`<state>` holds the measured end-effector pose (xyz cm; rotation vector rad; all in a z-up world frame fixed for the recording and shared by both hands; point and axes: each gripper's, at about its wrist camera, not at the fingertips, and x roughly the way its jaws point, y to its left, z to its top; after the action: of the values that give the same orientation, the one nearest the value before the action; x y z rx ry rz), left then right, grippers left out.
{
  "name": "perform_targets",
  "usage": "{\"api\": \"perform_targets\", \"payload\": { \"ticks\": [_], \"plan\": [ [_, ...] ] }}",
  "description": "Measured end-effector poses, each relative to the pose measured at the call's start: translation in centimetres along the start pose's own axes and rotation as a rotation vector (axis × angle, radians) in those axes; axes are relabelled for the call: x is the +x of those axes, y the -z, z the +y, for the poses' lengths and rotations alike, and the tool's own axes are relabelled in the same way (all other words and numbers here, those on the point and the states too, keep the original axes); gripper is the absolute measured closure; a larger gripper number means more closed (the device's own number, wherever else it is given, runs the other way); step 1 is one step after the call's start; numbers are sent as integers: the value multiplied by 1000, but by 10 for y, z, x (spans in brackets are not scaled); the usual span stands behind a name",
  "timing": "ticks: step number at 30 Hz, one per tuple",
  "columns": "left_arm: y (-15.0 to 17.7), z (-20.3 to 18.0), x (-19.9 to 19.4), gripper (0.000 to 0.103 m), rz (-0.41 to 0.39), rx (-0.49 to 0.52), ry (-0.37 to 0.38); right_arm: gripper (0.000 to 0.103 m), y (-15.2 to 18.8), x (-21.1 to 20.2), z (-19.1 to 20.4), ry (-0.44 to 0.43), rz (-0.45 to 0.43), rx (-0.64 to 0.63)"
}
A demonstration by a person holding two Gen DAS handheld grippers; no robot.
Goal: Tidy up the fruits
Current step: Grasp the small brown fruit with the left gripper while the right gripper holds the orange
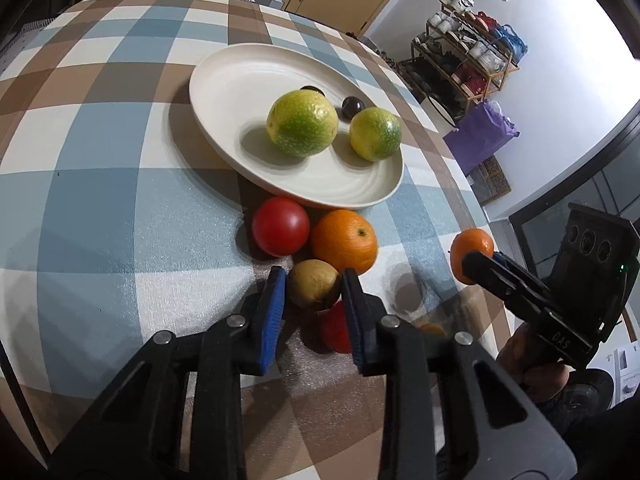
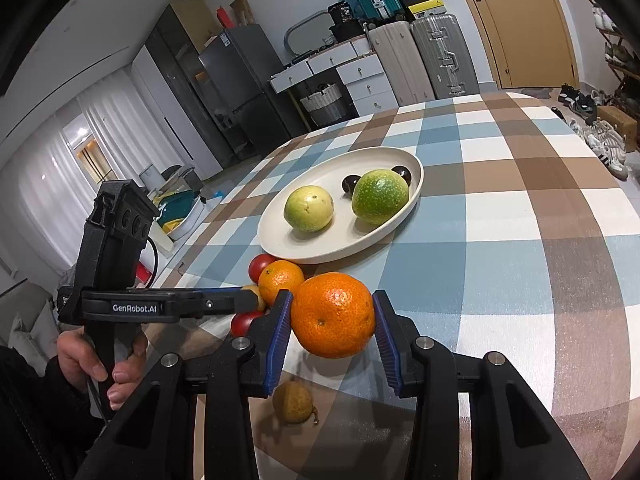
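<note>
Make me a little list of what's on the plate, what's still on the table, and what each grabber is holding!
On plate: two green fruits, two small dark fruits
On table: red tomato, orange, another red fruit partly hidden, small brownish fruit
Left gripper: shut on yellow-brown fruit
Right gripper: shut on mandarin, lifted above the table

Both wrist views look close along their fingers — sharing the plate [image 1: 224, 80].
</note>
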<state>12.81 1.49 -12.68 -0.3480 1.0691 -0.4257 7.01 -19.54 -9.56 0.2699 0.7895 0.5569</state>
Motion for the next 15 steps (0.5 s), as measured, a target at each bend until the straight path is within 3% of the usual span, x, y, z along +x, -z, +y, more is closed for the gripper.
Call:
{"api": "perform_targets", "payload": {
  "ticks": [15],
  "plan": [
    [4, -7, -15, 78, -24, 34, 7, 63, -7, 2, 6, 9, 1, -16]
  ]
}}
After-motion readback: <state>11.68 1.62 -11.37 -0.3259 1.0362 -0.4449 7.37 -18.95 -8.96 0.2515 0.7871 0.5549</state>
